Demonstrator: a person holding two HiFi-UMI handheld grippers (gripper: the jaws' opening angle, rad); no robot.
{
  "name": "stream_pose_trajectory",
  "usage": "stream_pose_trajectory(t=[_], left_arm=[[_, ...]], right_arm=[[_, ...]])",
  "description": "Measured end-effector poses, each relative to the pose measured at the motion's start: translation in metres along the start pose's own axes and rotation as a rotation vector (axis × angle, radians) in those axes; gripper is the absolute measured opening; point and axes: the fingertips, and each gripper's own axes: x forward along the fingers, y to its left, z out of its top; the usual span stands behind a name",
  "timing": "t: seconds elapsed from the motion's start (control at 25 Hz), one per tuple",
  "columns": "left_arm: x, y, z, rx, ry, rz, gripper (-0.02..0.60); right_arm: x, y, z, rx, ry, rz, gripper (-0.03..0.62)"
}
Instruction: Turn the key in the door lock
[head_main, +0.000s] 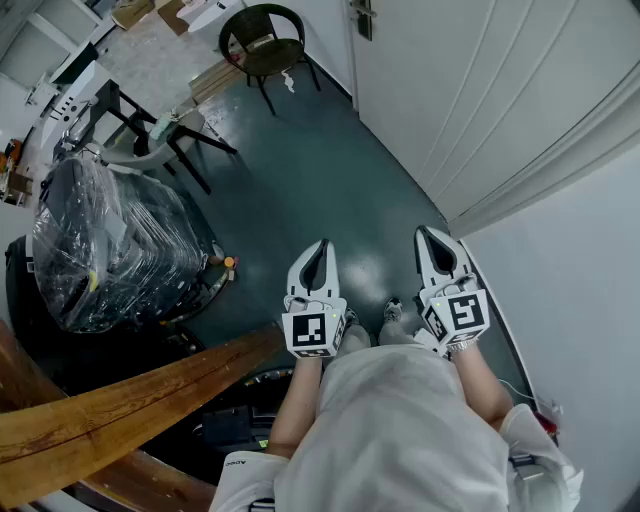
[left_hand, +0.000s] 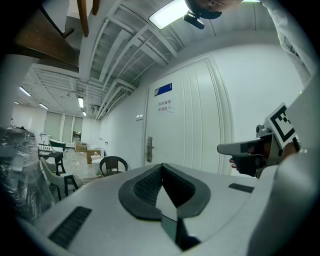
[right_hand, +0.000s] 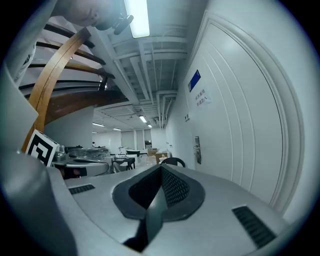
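The white panelled door (head_main: 480, 80) stands far ahead on the right. Its metal lock plate with handle (head_main: 362, 18) shows small at the top edge of the head view, and again in the left gripper view (left_hand: 149, 149) and the right gripper view (right_hand: 197, 150). I cannot make out a key at this distance. My left gripper (head_main: 321, 245) and right gripper (head_main: 430, 233) are held side by side close to my body, pointing forward over the dark floor. Both are shut with nothing between the pads (left_hand: 150, 187) (right_hand: 172, 187), and both are well short of the door.
A dark round chair (head_main: 262, 40) stands near the door's lock side. A large black item wrapped in plastic film (head_main: 110, 245) sits at the left, with a table and chairs (head_main: 150, 130) behind it. A wooden rail (head_main: 120, 410) crosses the lower left. A white wall (head_main: 570, 280) runs along my right.
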Motion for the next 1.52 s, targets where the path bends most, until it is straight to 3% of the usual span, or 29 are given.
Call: stream_pose_trajectory(t=[0.36, 0.64, 0.88, 1.12, 1.52], left_arm=[[-0.020, 0.050, 0.009, 0.032, -0.020, 0.040, 0.008], [-0.023, 0.057, 0.005, 0.033, -0.010, 0.034, 0.008], [0.005, 0.037, 0.003, 0.036, -0.003, 0.005, 0.008], [0.044, 0.007, 0.019, 0.002, -0.033, 0.035, 0.008], [0.088, -0.021, 0.026, 0.055, -0.016, 0.098, 0.008]], right_arm=[[0.019, 0.052, 0.007, -0.036, -0.026, 0.012, -0.008], [0.021, 0.062, 0.010, -0.042, -0.042, 0.006, -0.008], [0.017, 0.031, 0.005, -0.044, -0.048, -0.011, -0.008], [0.023, -0.021, 0.000, -0.003, -0.013, 0.003, -0.008], [0.056, -0.068, 0.021, -0.123, -0.033, 0.106, -0.008]])
